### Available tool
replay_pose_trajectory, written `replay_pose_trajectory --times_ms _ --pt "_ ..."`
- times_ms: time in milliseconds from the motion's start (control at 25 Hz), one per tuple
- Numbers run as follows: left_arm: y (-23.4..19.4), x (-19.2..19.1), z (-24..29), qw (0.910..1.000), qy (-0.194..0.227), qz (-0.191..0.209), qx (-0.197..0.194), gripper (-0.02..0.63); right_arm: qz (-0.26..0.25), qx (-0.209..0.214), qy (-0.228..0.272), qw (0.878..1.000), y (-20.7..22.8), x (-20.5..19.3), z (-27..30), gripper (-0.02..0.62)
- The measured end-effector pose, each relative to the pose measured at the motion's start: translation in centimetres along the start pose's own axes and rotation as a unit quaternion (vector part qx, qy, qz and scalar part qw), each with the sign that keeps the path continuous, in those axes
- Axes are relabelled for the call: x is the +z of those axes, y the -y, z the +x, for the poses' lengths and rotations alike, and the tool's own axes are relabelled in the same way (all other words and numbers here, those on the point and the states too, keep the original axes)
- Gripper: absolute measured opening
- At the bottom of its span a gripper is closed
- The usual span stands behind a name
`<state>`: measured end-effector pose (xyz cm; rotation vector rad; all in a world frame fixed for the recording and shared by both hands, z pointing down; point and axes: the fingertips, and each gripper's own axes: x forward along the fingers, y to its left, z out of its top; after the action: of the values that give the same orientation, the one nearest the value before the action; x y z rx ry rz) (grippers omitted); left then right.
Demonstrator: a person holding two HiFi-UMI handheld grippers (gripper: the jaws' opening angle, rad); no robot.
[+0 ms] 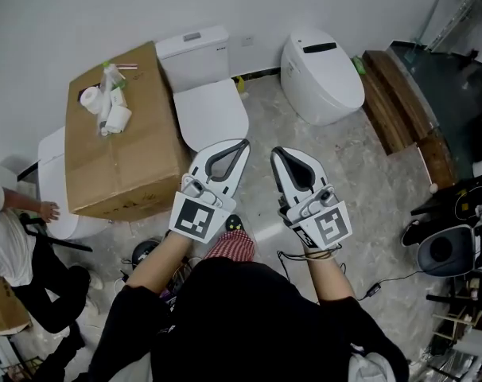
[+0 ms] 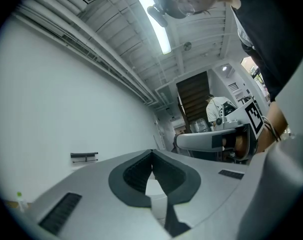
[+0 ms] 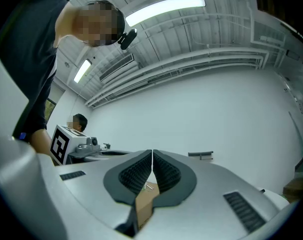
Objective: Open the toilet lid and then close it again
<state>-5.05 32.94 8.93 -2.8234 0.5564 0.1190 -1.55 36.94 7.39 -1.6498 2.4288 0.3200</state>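
A white toilet stands against the back wall with its lid (image 1: 213, 111) down and its tank (image 1: 195, 52) behind it. I hold both grippers side by side just in front of the bowl, touching neither the bowl nor the lid. My left gripper (image 1: 245, 142) (image 2: 152, 152) is shut with nothing in it, its tip near the lid's front right edge. To its right, the right gripper (image 1: 274, 150) (image 3: 152, 152) is also shut and empty. Both gripper views look at the white wall. A sliver of white shows between the left jaws, and brown cardboard between the right ones.
A large cardboard box (image 1: 122, 146) with toilet rolls (image 1: 114, 116) and a bottle on top stands left of the toilet. A second white toilet (image 1: 320, 68) sits to the right, with a wooden bench (image 1: 400, 102) beyond. A person (image 1: 10, 237) crouches at the left beside another toilet (image 1: 54, 173). Cables and gear lie on the floor.
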Motion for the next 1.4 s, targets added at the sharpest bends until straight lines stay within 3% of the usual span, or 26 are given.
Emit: replay_pose_trajectory --times_ms 160,760,1400 --pt "-1.9 -0.1 2.3 0.9999 0.002 0.010 0.003 0.008 0.003 0.005 0.004 1.000 2.2 -0.4 2.2 0.021" --pt "-8.6 -3.5 8.6 0.9994 -0.006 -0.009 0.034 0.008 0.021 0.036 -0.010 0.999 8.9 -4.0 9.4 0.021" --pt "-12.4 -5.8 11.1 0.9962 -0.031 -0.016 0.080 0.008 0.044 0.068 -0.022 0.996 12.5 -6.3 13.2 0.021"
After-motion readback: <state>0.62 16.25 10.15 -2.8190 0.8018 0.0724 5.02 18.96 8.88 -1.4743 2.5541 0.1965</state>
